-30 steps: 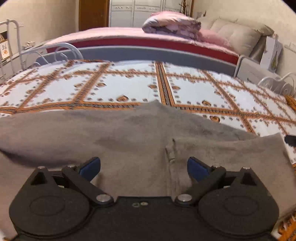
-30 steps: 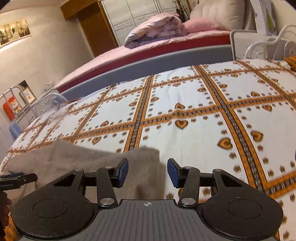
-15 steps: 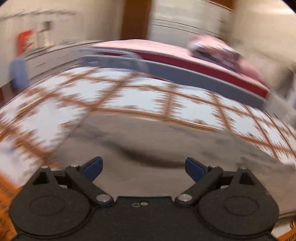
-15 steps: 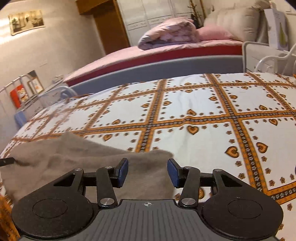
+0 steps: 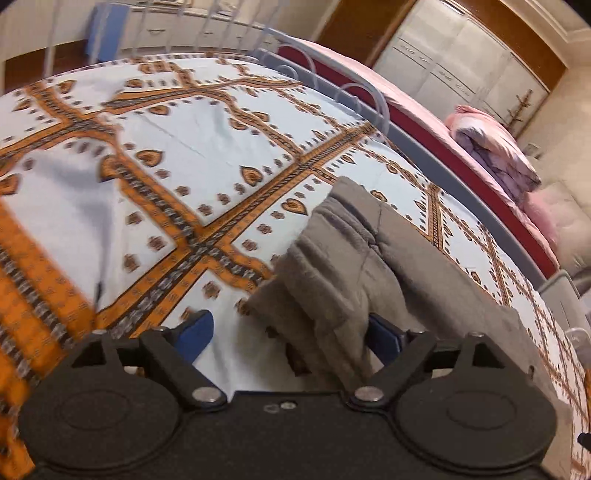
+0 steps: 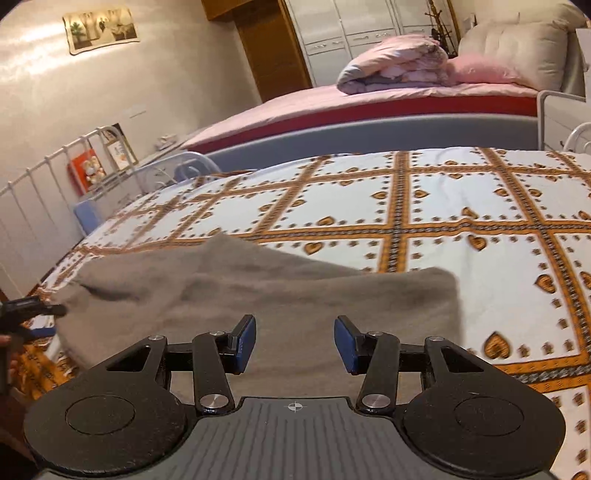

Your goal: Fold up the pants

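Note:
Grey fleece pants (image 5: 332,258) lie lengthwise on the bed sheet (image 5: 147,177), which is white with orange heart bands. In the left wrist view my left gripper (image 5: 290,336) is tilted over the ribbed waistband end. Its jaws are closing, but they still stand wide. The fabric's corner lies between them beside the right pad, which does not press on it. My right gripper (image 6: 294,341) hovers open just above the pants (image 6: 258,284) near their other end, nothing pinched. The left gripper (image 6: 44,319) also shows at the far left of the right wrist view, at the cloth's edge.
A white metal bed rail (image 6: 55,173) runs along the left side and the far side (image 5: 365,99). Behind it stands a second bed (image 6: 369,99) with a pink cover and a rolled quilt (image 6: 395,62). White wardrobes (image 6: 351,33) line the back wall.
My left gripper swept sideways to the waistband end and rolled, and its jaws narrowed a little. My right gripper shifted so that more of the pants lies under it.

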`<control>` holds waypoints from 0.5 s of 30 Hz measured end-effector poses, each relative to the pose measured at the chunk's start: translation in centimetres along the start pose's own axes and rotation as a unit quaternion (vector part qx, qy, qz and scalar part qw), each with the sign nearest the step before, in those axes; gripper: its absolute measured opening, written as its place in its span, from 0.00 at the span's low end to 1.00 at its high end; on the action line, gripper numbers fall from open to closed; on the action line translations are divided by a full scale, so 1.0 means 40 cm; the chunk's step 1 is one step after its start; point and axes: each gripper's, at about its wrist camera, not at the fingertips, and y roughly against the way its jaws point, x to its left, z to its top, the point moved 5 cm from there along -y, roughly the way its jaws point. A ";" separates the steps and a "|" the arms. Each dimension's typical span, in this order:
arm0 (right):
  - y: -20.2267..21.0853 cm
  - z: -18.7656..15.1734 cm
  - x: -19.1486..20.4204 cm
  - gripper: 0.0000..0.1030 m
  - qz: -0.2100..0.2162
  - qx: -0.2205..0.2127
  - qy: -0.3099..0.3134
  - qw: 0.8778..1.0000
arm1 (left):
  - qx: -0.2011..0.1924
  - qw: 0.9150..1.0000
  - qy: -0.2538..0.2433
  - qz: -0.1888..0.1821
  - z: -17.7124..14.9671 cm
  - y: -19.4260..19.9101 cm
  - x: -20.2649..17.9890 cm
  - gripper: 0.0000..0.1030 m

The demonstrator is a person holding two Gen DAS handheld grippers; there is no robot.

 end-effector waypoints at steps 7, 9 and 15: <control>-0.040 -0.025 0.052 0.47 0.005 0.014 0.023 1.000 | -0.026 0.998 -0.030 -0.051 0.022 -0.009 -0.033 0.36; -0.056 -0.028 0.077 0.47 0.020 0.020 0.032 0.999 | -0.051 0.996 -0.030 -0.065 0.031 0.021 -0.042 0.30; -0.146 -0.090 0.203 0.47 0.020 0.056 0.112 0.992 | -0.037 0.997 -0.027 -0.056 0.005 0.038 -0.033 0.29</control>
